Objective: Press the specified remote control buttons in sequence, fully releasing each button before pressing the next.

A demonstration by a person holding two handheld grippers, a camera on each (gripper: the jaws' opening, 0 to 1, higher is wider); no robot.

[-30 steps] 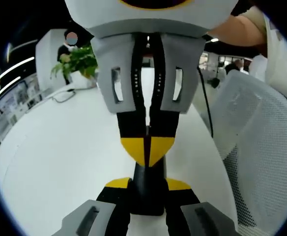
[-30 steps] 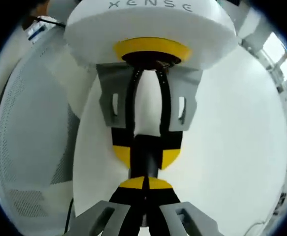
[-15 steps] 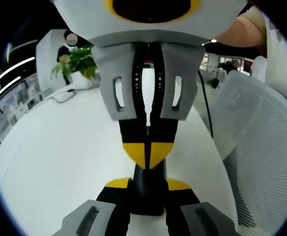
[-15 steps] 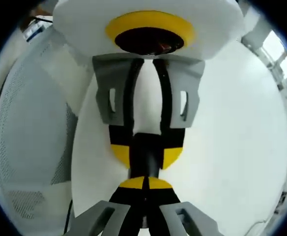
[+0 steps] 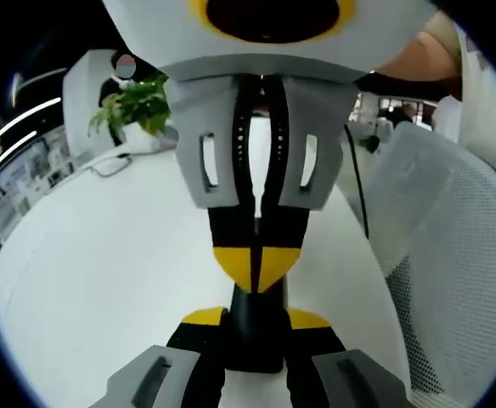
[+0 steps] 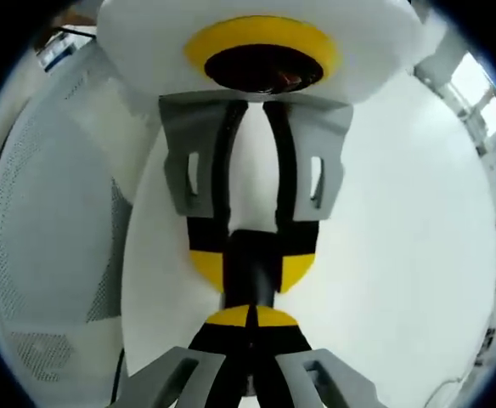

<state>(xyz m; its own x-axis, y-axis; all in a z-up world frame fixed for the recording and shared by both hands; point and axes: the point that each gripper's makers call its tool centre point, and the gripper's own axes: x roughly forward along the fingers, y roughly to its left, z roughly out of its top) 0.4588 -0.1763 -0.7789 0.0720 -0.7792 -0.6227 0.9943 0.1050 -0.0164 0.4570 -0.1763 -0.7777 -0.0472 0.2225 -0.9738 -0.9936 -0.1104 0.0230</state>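
Above the white table [image 5: 104,280], the left gripper [image 5: 256,321] is seen clamped on the black remote [image 5: 256,344], which is held up between its yellow pads and off the surface. The right gripper [image 5: 256,259] is brought in from the opposite side with its jaws closed together, empty, and its joined yellow tip is set against the far end of the remote. In the right gripper view the same meeting is shown in mirror: the right gripper [image 6: 250,319] is laid tip-first on the remote [image 6: 250,276], which is pinched by the left gripper [image 6: 250,255].

A button press is judged to be in hand. The buttons themselves are hidden, so which one is pressed cannot be told. A clean lift of the tip is called for next, until the button is fully released, and only then a small shift to the next button.

Wide bare table is left on the plant [image 5: 133,102] side. On the other side, the table edge lies near a mesh chair back [image 5: 452,255], and a dark cable [image 5: 358,178] is draped there; sideways moves are better kept away from that side.
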